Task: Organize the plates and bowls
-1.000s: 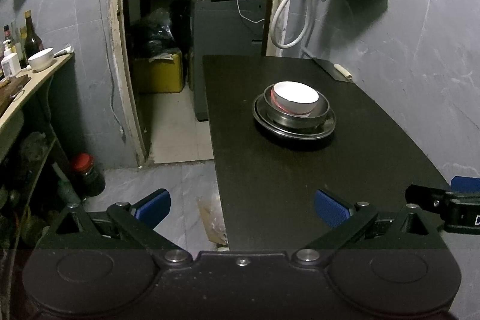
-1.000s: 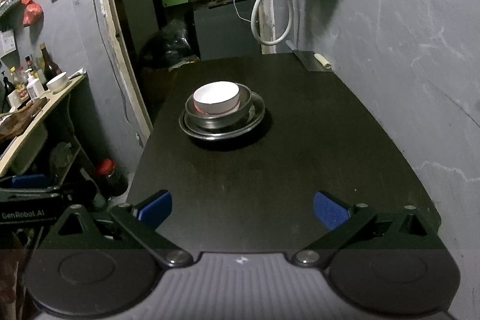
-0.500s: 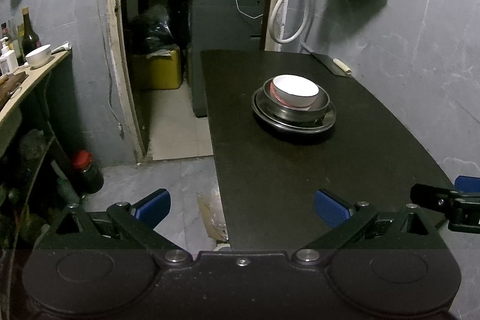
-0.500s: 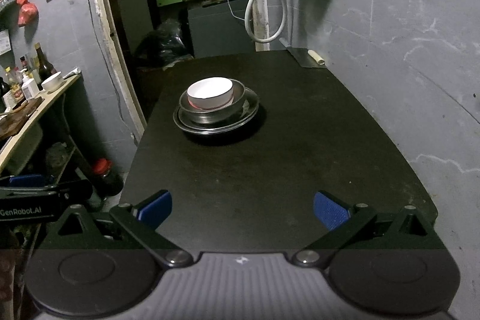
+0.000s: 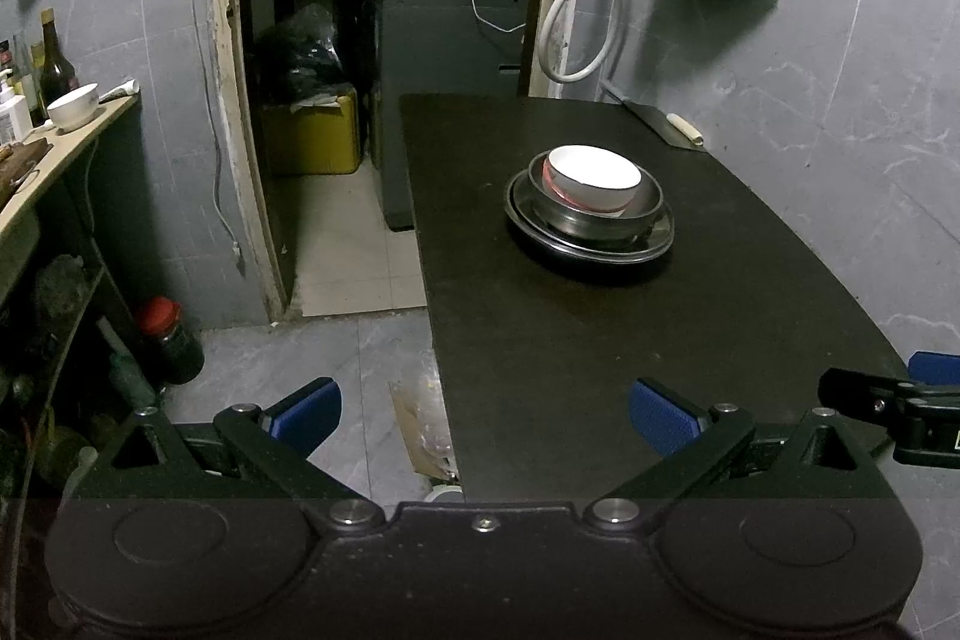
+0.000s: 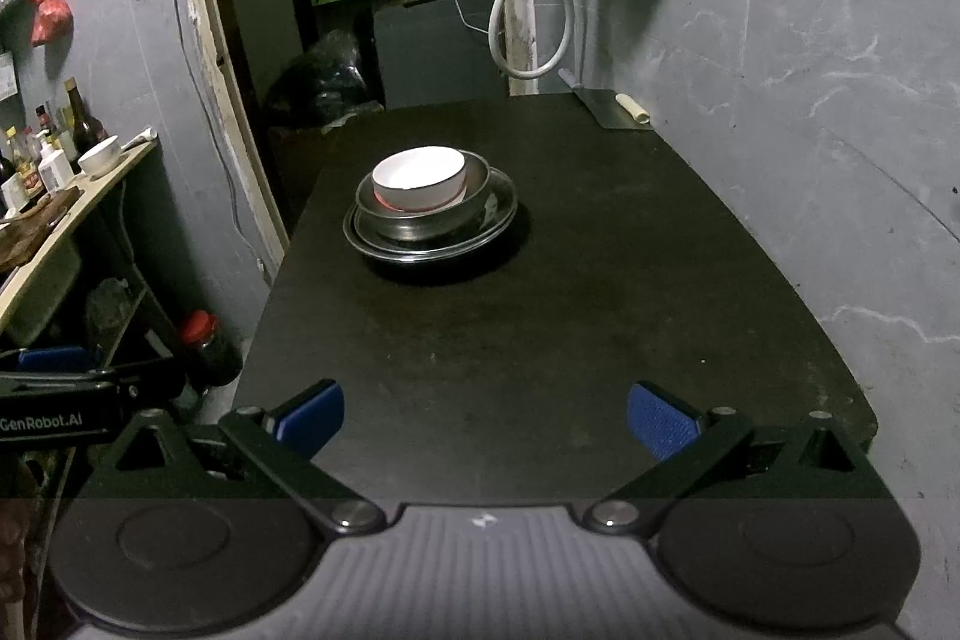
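Note:
A white bowl (image 5: 591, 178) sits nested in a steel bowl (image 5: 642, 211), which sits on a steel plate (image 5: 657, 244) in the middle of the black table (image 5: 570, 370). The same stack shows in the right wrist view: white bowl (image 6: 419, 178), steel bowl (image 6: 474, 208), steel plate (image 6: 501, 214). My left gripper (image 5: 483, 415) is open and empty, held back over the table's near left edge. My right gripper (image 6: 483, 415) is open and empty, above the table's near end (image 6: 540, 340). Both are well short of the stack.
A cleaver (image 6: 612, 109) lies at the table's far right corner. A side counter on the left carries bottles and another white bowl (image 5: 73, 106). A red-capped jar (image 5: 168, 340) stands on the floor. A doorway opens behind; a grey wall runs along the right.
Both grippers have drawn back a little from the stack, which looks slightly farther and smaller. The stack itself has not moved. Both jaws stay open.

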The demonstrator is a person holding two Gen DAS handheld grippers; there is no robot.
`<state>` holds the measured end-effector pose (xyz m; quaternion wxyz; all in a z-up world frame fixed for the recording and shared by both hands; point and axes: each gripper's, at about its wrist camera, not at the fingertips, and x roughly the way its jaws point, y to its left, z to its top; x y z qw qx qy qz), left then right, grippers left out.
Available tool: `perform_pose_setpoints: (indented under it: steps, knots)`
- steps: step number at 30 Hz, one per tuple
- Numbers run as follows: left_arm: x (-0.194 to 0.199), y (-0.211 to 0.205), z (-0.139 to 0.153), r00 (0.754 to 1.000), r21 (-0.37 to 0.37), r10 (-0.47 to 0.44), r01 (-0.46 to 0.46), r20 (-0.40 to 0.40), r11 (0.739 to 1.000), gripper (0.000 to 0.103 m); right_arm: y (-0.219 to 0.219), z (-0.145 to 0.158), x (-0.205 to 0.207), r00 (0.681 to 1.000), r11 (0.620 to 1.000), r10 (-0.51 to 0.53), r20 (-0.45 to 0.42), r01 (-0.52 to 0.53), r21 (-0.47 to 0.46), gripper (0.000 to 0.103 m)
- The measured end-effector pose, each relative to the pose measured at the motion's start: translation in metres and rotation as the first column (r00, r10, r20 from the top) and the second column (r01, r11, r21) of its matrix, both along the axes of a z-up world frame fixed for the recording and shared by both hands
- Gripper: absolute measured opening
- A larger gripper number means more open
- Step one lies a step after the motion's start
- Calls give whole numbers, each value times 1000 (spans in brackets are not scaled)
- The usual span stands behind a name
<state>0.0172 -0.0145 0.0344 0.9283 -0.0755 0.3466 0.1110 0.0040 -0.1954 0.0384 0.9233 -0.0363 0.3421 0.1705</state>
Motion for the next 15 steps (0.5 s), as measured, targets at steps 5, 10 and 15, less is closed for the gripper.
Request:
perform_pose_setpoints:
  steps: [5, 10, 15]
  knots:
    - [3, 2, 0, 1000, -1, 1, -1, -3, 1000, 102, 1, 0, 1, 1000, 1000, 0, 0, 0, -2, 103]
    - [3, 3, -1, 1000, -3, -1, 1, -5, 1000, 102, 2, 0, 1, 1000, 1000, -2, 0, 2, -3, 103]
    - [6, 4, -2, 1000, -4, -6, 6, -9, 1000, 102, 1, 0, 3, 1000, 1000, -5, -2, 5, -6, 103]
